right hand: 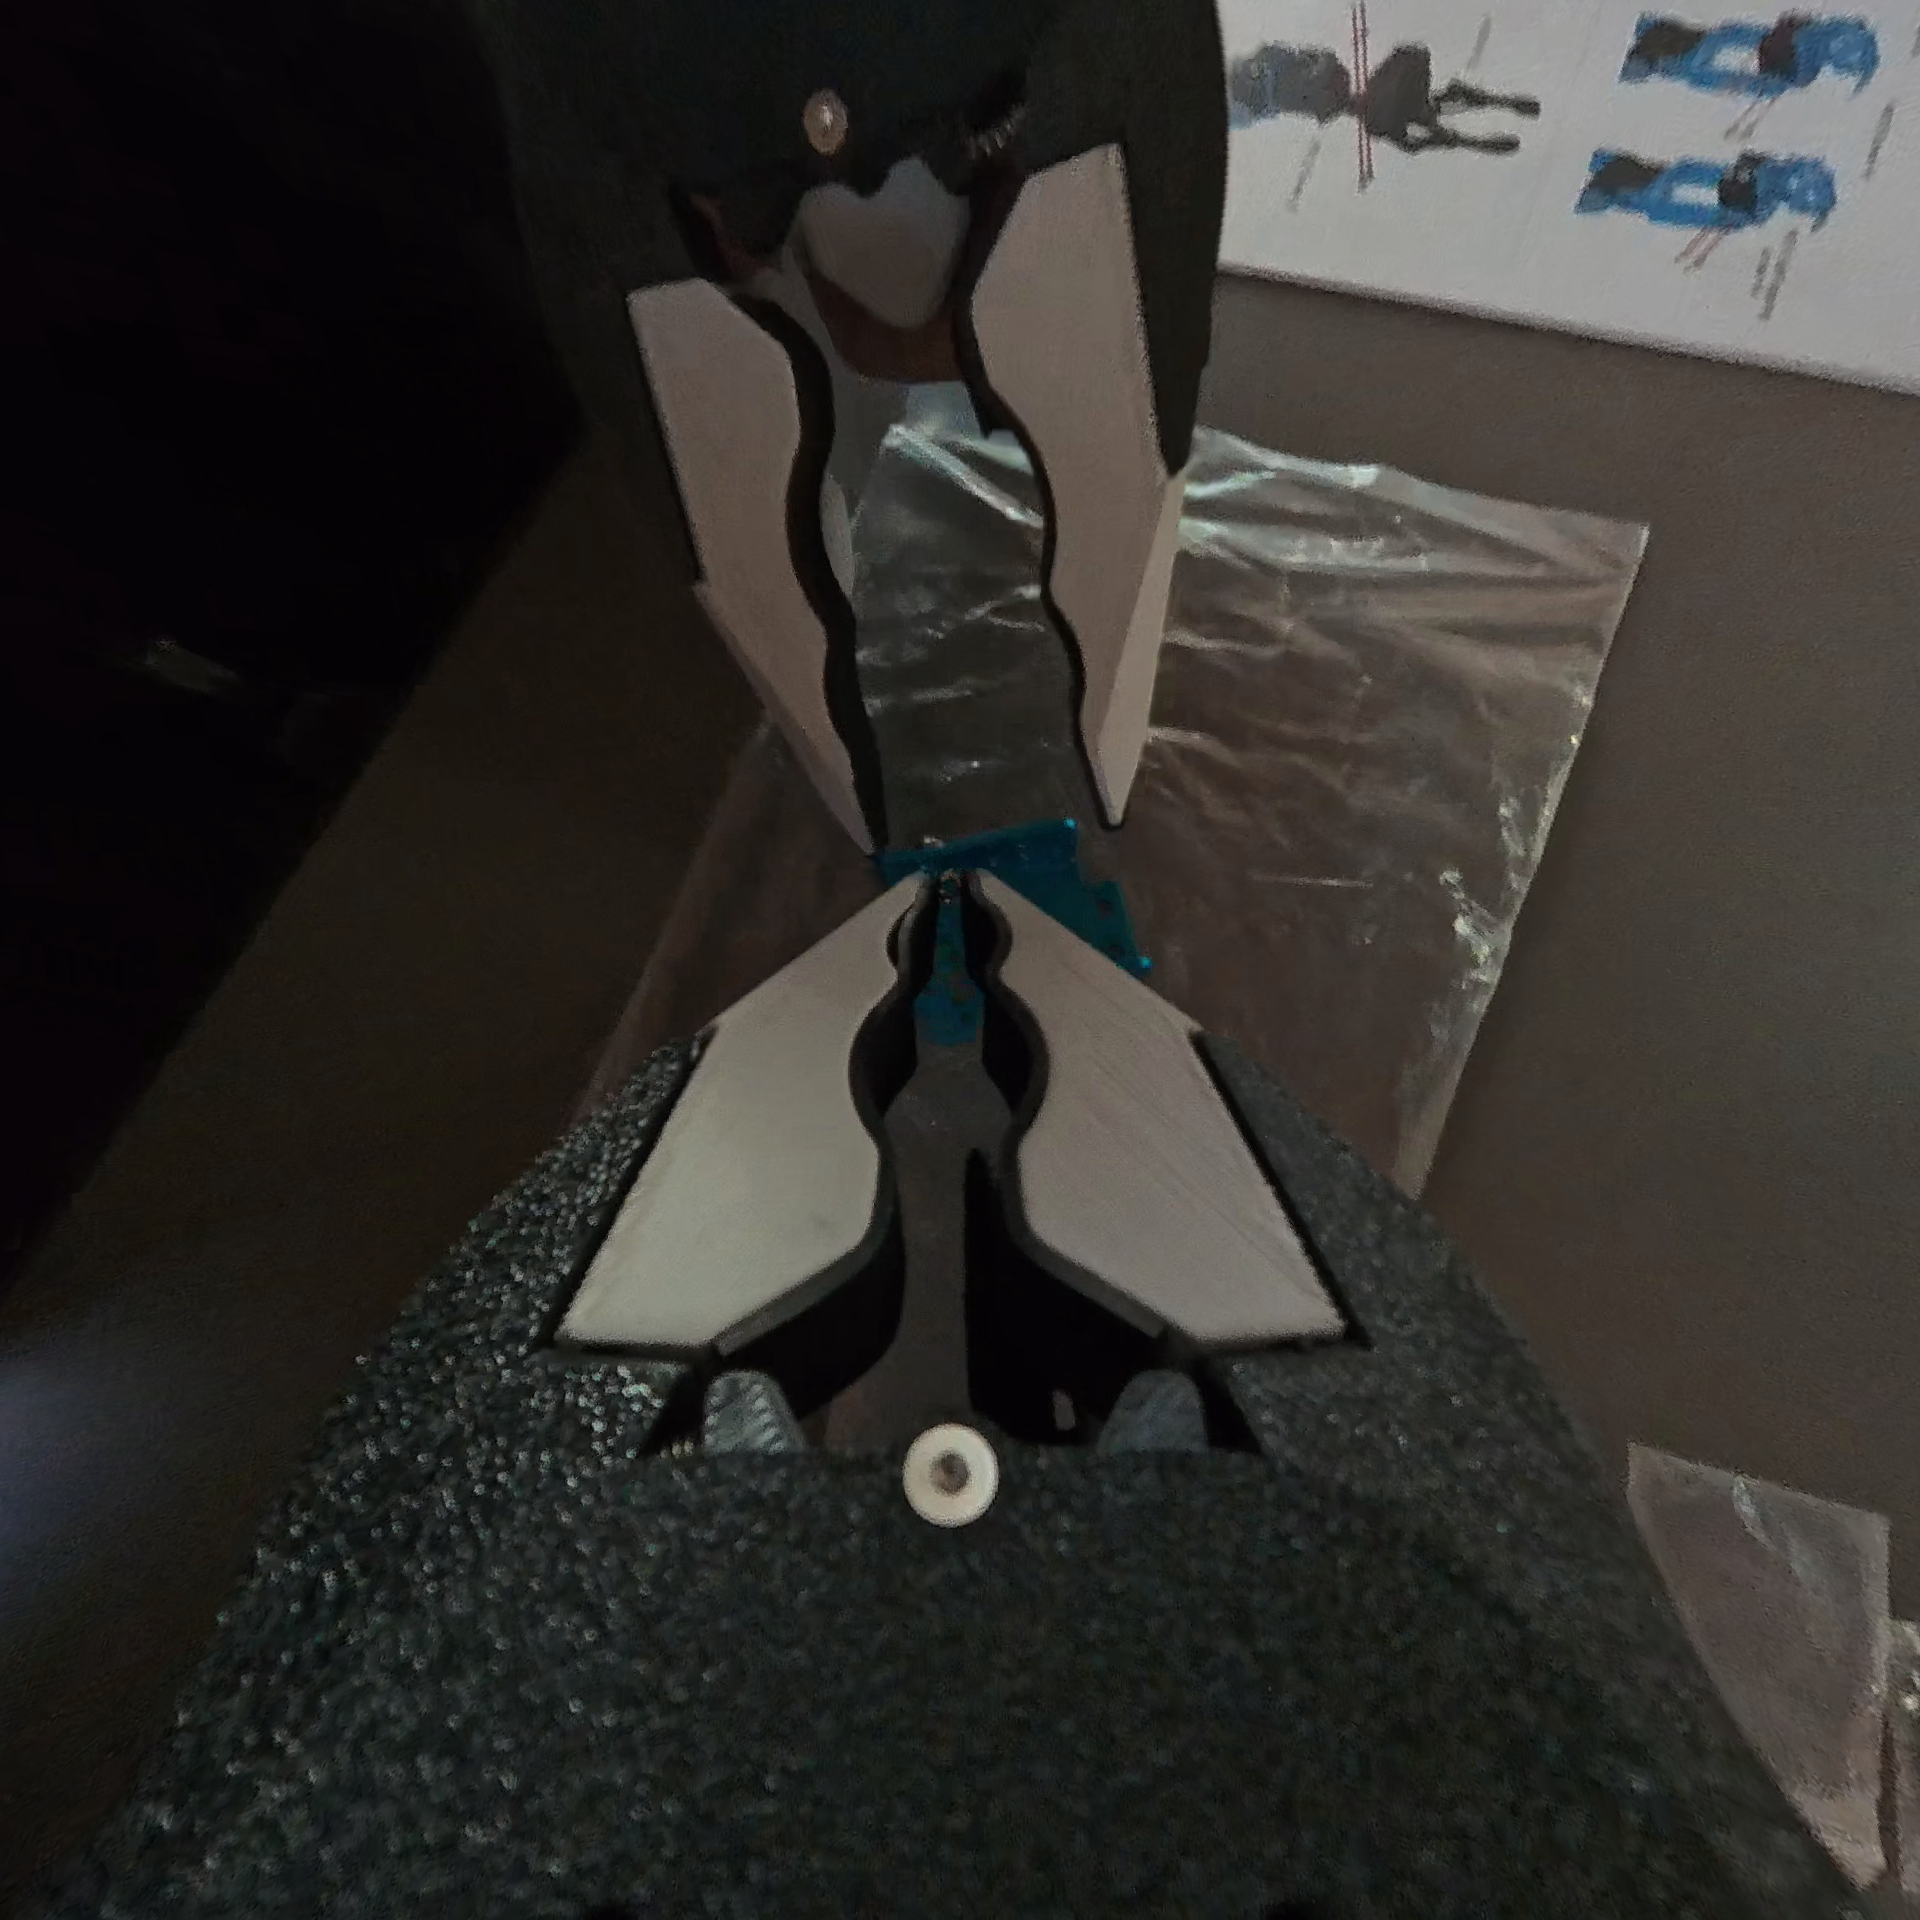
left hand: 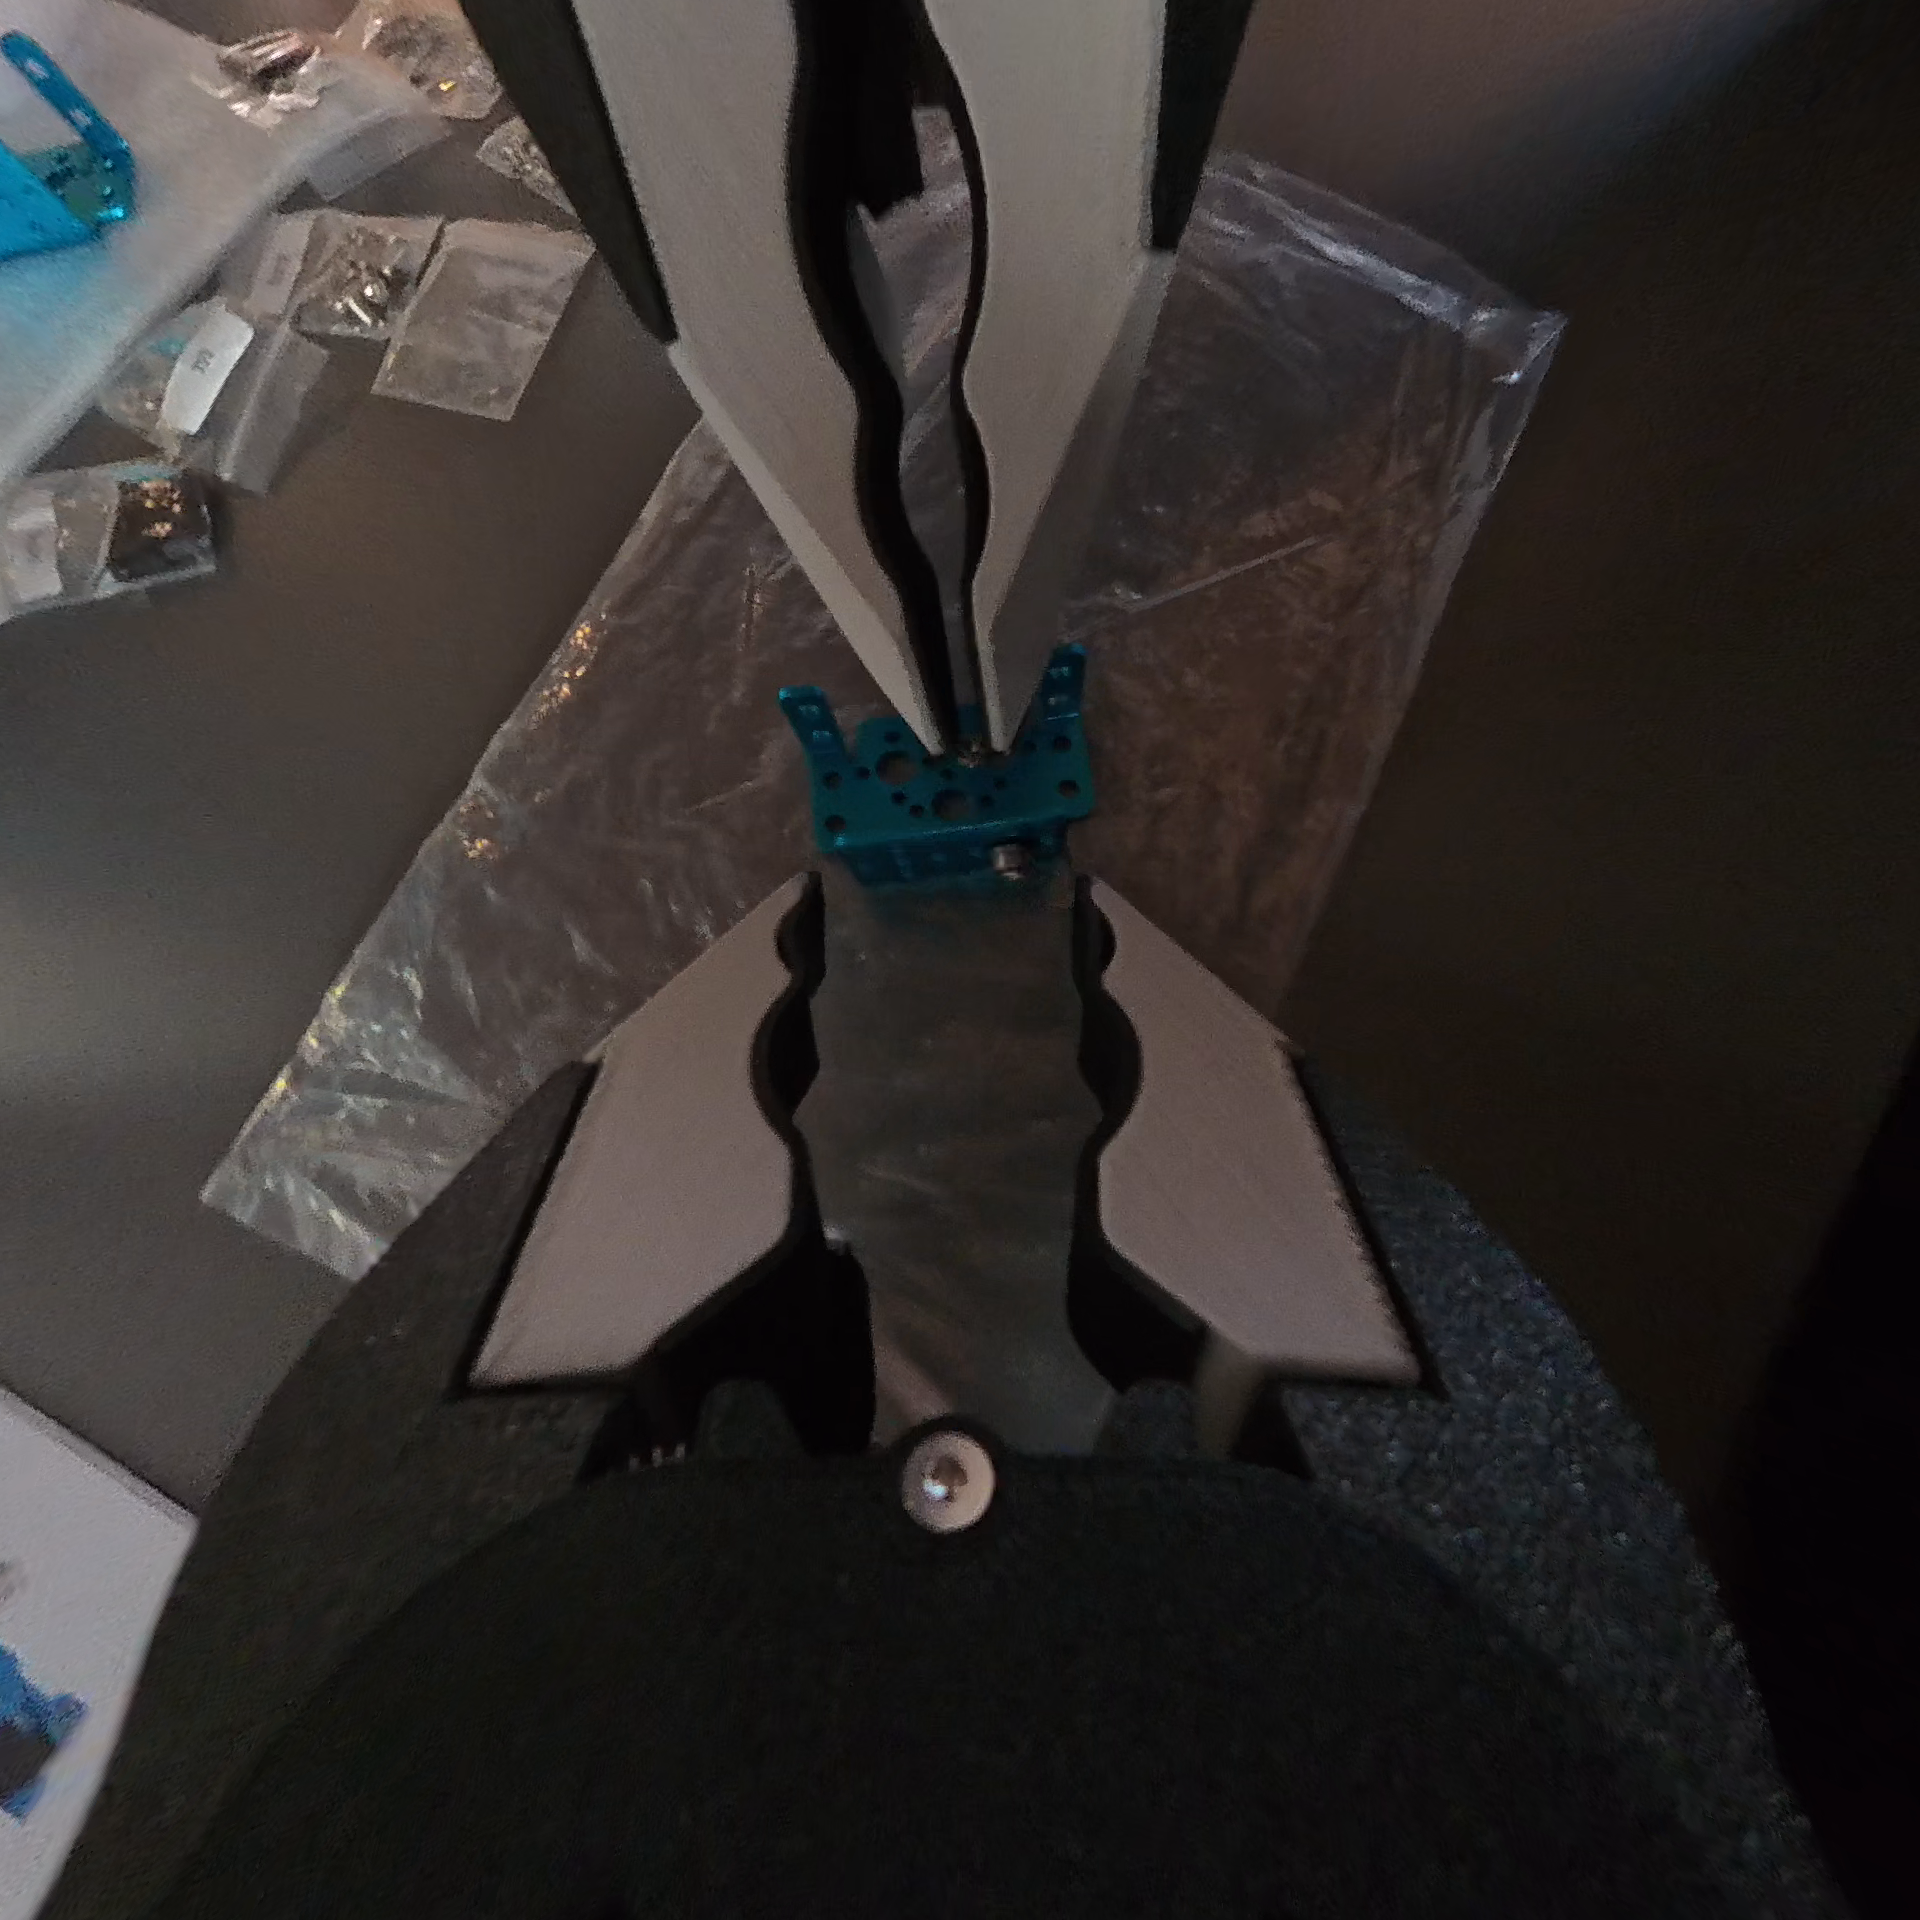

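Two tongs meet over a clear plastic bag [left hand: 1195, 644] on the dark tabletop [left hand: 260, 831]. Left tongs [left hand: 951, 883] stand spread, flanking a blue perforated metal bracket [left hand: 951, 795]; whether they touch it cannot be told. Right tongs [right hand: 948, 883] are closed on a small screw at the bracket [right hand: 987, 847]. Judged stiff, light, sharp-edged; best held by its flat sides. Left wrist view alone shows small parts bags [left hand: 416, 301] toward the far-left edge; right wrist view, a printed sheet [right hand: 1558, 156].
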Motion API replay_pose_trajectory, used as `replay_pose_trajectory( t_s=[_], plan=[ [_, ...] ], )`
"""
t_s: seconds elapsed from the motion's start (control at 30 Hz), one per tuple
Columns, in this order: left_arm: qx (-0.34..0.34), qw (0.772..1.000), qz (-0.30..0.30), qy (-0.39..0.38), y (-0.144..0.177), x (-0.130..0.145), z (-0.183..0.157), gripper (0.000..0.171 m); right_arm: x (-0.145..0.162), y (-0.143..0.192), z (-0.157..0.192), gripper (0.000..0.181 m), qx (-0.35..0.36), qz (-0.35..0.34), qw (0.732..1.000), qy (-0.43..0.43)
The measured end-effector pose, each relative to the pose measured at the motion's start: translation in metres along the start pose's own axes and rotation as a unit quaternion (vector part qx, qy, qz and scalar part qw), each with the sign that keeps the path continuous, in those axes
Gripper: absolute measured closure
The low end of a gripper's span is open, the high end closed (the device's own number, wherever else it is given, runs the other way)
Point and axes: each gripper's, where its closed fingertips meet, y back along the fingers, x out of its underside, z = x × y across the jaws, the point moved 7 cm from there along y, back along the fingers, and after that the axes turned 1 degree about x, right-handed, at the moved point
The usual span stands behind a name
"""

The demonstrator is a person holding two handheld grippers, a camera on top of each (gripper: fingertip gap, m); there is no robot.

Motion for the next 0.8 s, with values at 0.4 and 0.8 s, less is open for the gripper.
replay_pose_trajectory(
  t_s=[0.4,0.8],
  plan=[
    [-0.038,0.998,-0.001,0.050,0.000,0.008,-0.018,0.158,0.011,0.001,-0.004,0.181,-0.019,0.004,0.999,-0.026],
    [-0.034,0.999,-0.019,0.034,-0.006,-0.012,-0.003,0.121,0.022,0.019,0.045,0.157,0.116,0.050,0.986,-0.104]
  ],
)
